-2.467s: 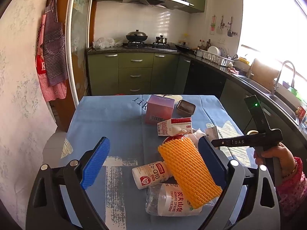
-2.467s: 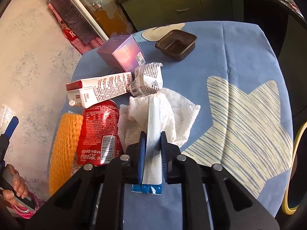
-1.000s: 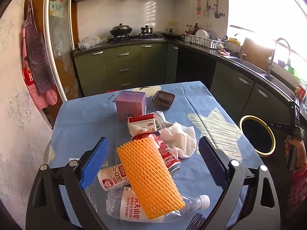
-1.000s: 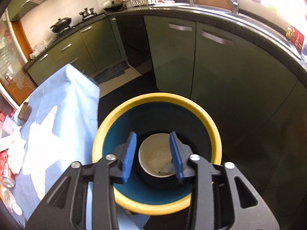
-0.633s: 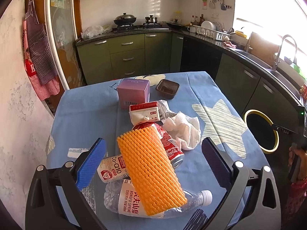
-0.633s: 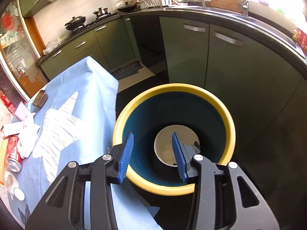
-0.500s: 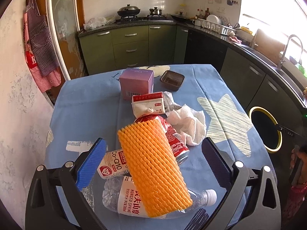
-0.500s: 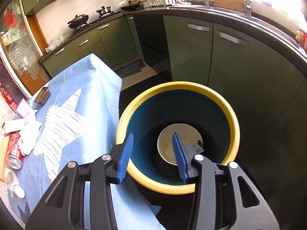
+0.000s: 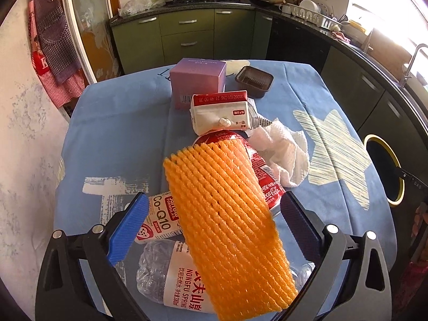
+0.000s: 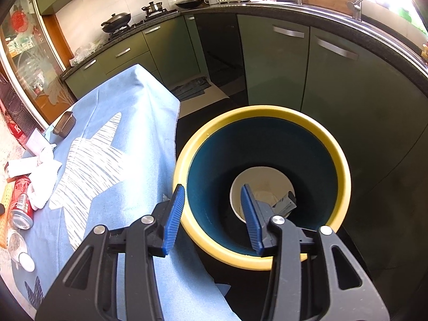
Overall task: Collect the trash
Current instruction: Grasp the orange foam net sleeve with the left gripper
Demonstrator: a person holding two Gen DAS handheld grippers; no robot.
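Note:
My left gripper (image 9: 214,220) hangs open and wide just above the trash pile on the blue-clothed table (image 9: 112,133). An orange foam net (image 9: 227,227) lies between its pads, untouched, on top of a clear water bottle (image 9: 171,281), a white Co-Q10 bottle (image 9: 163,216) and a red cola can (image 9: 264,171). Behind them are a milk carton (image 9: 222,112) and a crumpled paper towel (image 9: 286,149). My right gripper (image 10: 212,214) is open and empty over the yellow-rimmed bin (image 10: 345,171). A white cup and a wrapper (image 10: 286,203) lie at its bottom.
A purple box (image 9: 198,80) and a brown plastic tray (image 9: 254,80) stand at the far end of the table. The bin (image 9: 399,184) sits on the floor off the table's right edge, close to green kitchen cabinets (image 10: 272,61). A person's hand (image 9: 420,218) shows at the right.
The right gripper carried a white-and-blue wrapper from the table to the bin and let it go; it now stands empty and a little wider. The left gripper has sunk closer to the foam net.

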